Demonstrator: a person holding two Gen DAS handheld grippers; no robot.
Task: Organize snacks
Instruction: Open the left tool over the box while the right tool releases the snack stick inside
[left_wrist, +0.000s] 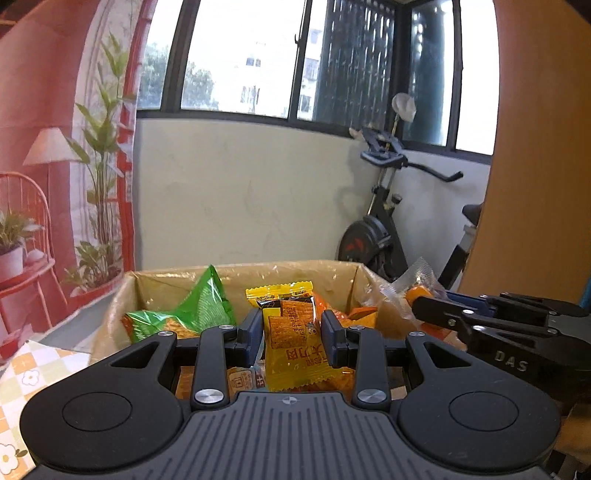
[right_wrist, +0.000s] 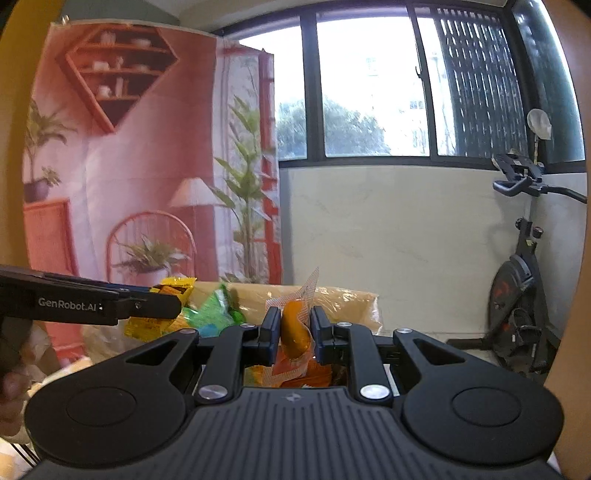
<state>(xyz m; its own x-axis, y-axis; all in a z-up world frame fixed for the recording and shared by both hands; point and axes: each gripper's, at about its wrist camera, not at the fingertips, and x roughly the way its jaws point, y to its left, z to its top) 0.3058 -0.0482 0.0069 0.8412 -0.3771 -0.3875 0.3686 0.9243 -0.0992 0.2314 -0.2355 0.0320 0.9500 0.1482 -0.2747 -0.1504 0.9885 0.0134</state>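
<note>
1. The left claw is clamped on a yellow snack packet, held above the open cardboard box. The operator should carry it clear of the green bag inside.
2. The right claw is clamped on an orange snack in clear wrap, just beside the box.
3. Both claws point slightly below level, side by side, and should be kept apart.
</note>
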